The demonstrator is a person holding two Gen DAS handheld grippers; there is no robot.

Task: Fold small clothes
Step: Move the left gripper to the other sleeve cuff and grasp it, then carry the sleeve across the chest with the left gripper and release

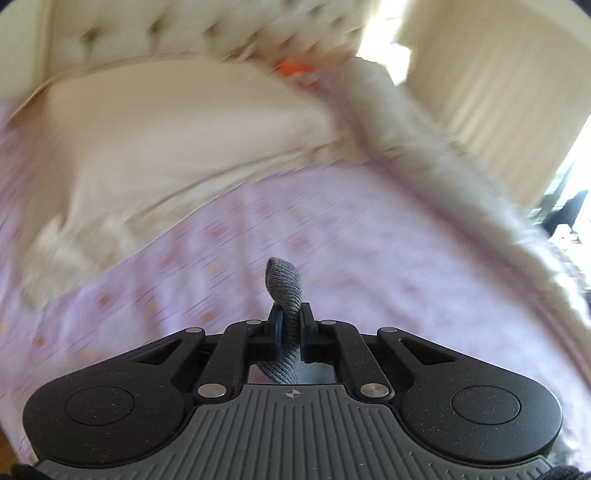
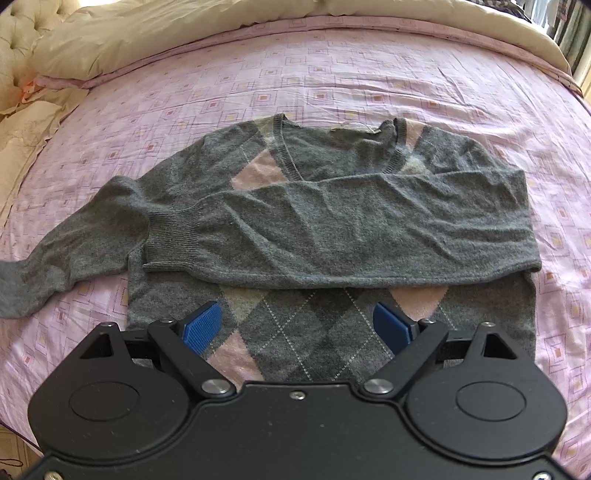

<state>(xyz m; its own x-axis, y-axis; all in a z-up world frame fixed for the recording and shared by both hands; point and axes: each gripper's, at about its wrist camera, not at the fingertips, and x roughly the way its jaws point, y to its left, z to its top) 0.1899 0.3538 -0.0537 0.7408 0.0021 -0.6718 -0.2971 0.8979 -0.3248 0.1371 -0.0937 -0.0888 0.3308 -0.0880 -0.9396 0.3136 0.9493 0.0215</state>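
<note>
A grey argyle sweater (image 2: pixel 332 229) with pink diamonds lies flat on the pink patterned bedsheet (image 2: pixel 332 81). One sleeve is folded across its chest, and the other sleeve (image 2: pixel 74 251) trails off to the left. My right gripper (image 2: pixel 299 326) hovers open above the sweater's lower hem, with nothing between its blue pads (image 2: pixel 202 326). In the blurred left wrist view, my left gripper (image 1: pixel 291 326) is shut on a strip of grey knit fabric (image 1: pixel 286 291), likely the sleeve cuff, which sticks up between the fingers.
A cream duvet (image 2: pixel 147 40) is bunched along the far side of the bed, next to a tufted cream headboard (image 2: pixel 22 29). Cream bedding (image 1: pixel 166 129) and a bright window (image 1: pixel 576 158) fill the left wrist view. Pink sheet surrounds the sweater.
</note>
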